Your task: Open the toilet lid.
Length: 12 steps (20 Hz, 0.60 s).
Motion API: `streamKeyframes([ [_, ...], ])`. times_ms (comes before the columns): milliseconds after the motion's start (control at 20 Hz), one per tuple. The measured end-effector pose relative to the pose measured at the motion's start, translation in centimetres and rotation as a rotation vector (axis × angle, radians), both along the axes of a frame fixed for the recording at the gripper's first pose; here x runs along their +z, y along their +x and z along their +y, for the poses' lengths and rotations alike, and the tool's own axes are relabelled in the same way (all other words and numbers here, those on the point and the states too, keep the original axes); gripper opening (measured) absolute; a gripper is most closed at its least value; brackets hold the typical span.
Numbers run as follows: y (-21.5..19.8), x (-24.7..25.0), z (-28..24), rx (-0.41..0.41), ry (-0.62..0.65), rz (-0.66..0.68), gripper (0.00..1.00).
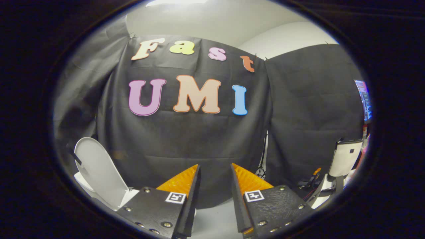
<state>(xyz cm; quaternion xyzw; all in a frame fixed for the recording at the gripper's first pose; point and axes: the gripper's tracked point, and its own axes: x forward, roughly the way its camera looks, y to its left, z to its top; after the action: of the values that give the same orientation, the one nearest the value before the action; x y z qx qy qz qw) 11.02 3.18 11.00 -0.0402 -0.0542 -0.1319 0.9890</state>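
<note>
Nearest to us, our gripper (215, 167) points at the black cloth wall (199, 142) with its two fingers (196, 186) parted, a clear gap between them and nothing held. We see the toilet lid (99, 171) off to the left of the left finger, white and raised, standing nearly upright and leaning back toward the cloth. Below it a little of the white toilet (81, 182) shows, its lower part hidden behind the left finger's mount. Between the fingers we look down on pale floor (214, 215). Well to the right of the right finger stands a white device (345, 161) on a stand, with tangled cables (308, 184) at its foot.
</note>
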Motion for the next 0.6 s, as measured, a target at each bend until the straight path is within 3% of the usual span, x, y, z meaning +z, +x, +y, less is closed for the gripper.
streamKeyframes([
  [600,0.91,-0.90,0.19,0.022,0.029,0.007,0.50],
])
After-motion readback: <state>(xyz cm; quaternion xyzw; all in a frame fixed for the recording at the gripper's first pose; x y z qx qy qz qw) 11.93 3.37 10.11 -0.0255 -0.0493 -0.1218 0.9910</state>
